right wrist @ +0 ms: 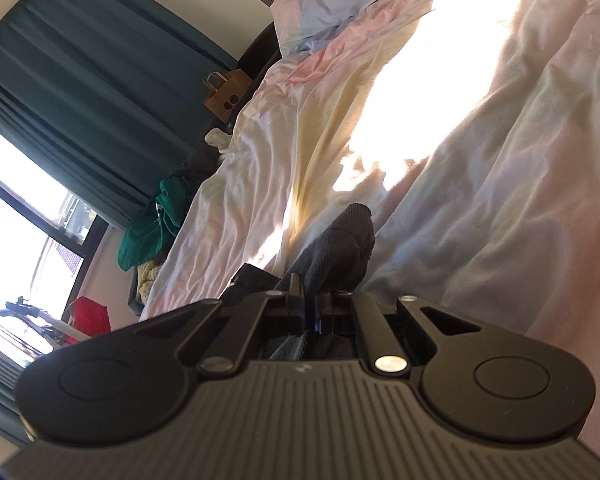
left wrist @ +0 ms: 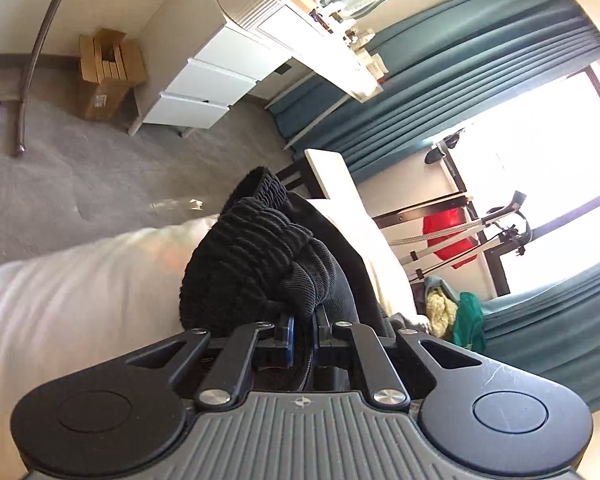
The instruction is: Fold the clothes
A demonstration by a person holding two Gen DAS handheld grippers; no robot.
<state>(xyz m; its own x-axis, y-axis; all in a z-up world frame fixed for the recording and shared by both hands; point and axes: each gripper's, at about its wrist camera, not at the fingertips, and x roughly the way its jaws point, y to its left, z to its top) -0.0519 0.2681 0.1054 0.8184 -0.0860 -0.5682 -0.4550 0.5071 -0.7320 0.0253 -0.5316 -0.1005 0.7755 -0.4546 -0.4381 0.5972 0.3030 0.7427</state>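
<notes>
Garment held at two points: left gripper (left wrist: 302,326) pinches the black ribbed knit (left wrist: 256,256) above the bed (left wrist: 60,300); right gripper (right wrist: 310,306) clamps dark fabric (right wrist: 340,248) over the duvet (right wrist: 500,200), probably to spread it for folding.

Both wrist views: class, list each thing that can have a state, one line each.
Left tool: shut on the black ribbed garment, bunched.
Right tool: shut on dark cloth.
Duvet: rumpled.
Cardboard box: flaps open.
Drawers: closed.
Curtains: drawn aside.
</notes>
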